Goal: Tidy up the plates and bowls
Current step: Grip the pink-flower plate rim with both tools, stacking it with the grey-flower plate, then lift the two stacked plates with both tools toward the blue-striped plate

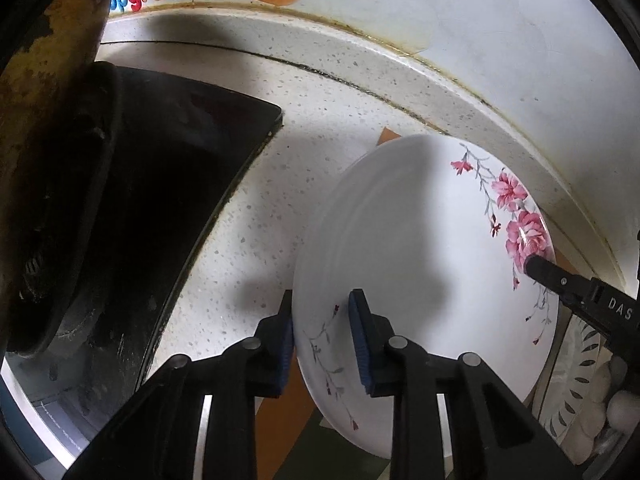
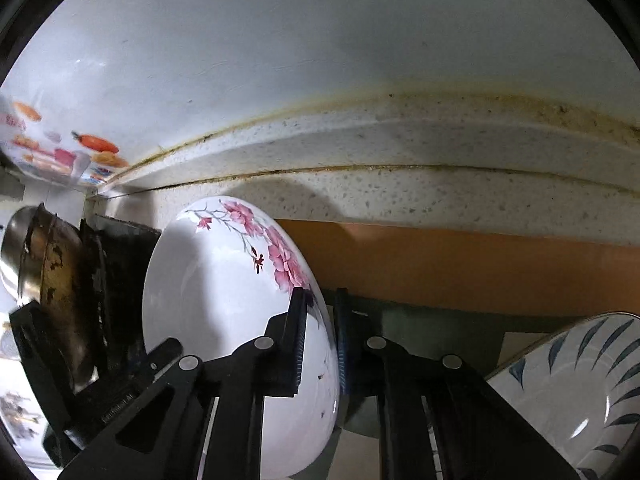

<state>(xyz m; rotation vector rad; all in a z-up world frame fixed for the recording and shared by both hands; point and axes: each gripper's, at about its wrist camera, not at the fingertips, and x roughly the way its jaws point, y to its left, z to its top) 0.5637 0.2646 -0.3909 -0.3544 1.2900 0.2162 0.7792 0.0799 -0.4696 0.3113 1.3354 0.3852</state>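
Note:
A white plate (image 1: 420, 240) with pink flower sprays is held tilted over the speckled counter (image 1: 260, 184), one gripper on each side. My left gripper (image 1: 320, 304) is shut on the plate's near left rim, one blue pad outside and one on the inner face. My right gripper (image 2: 320, 300) is shut on the opposite rim of the same plate (image 2: 208, 300), close to the pink blossoms. One of its black fingers (image 1: 540, 270) shows at the plate's right edge in the left wrist view.
A black stove top (image 1: 160, 200) and a stained, dark pan (image 1: 44, 120) stand to the left. A white bowl with blue leaf marks (image 2: 580, 392) sits at the right. An orange mat (image 2: 460, 268) lies under the plate, and the wall (image 2: 320, 40) rises behind the counter's raised back edge.

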